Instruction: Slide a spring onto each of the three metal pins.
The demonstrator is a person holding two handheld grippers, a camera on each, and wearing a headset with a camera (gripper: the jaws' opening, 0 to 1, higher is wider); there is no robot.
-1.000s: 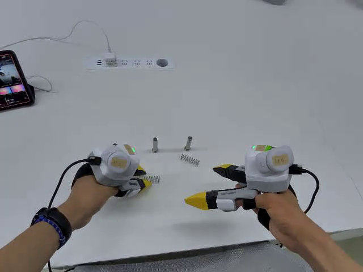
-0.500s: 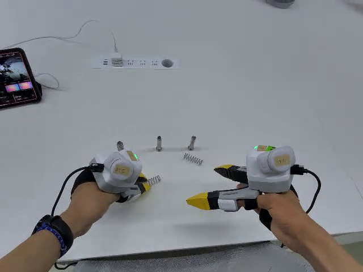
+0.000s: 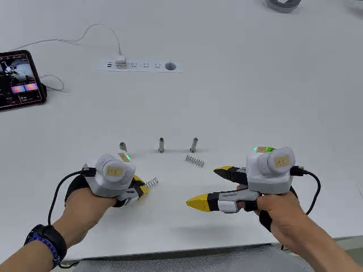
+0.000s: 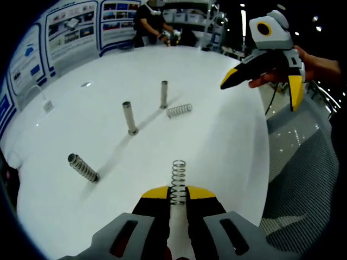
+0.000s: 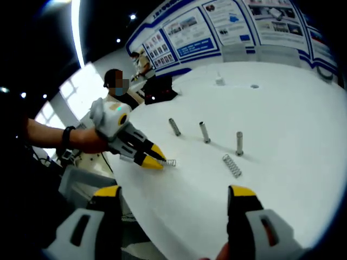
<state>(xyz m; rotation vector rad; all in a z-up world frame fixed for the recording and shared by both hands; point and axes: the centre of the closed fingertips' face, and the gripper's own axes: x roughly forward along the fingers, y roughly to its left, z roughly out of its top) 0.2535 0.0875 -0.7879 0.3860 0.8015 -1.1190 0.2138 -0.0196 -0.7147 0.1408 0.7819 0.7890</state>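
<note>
Three metal pins stand in a row mid-table: the left pin (image 3: 123, 147) (image 4: 82, 167) wears a spring, while the middle pin (image 3: 161, 145) (image 4: 129, 117) and the right pin (image 3: 194, 144) (image 4: 164, 93) are bare. A loose spring (image 3: 194, 161) (image 4: 179, 110) (image 5: 231, 165) lies just in front of the right pin. My left gripper (image 3: 142, 187) (image 4: 172, 194) is shut on another spring (image 3: 151, 182) (image 4: 178, 176), which sticks out past its yellow tips, in front of the left pin. My right gripper (image 3: 209, 185) (image 5: 173, 195) hovers open at the near right, holding nothing.
A white power strip (image 3: 136, 66) with a plugged-in charger and its cable lies at the back. A phone with a lit screen (image 3: 20, 79) rests at the far left. The table's front edge (image 3: 170, 249) runs just below my hands.
My left gripper has drawn back toward the near edge with the spring in it, uncovering the left pin with its spring. The right gripper has stayed in place.
</note>
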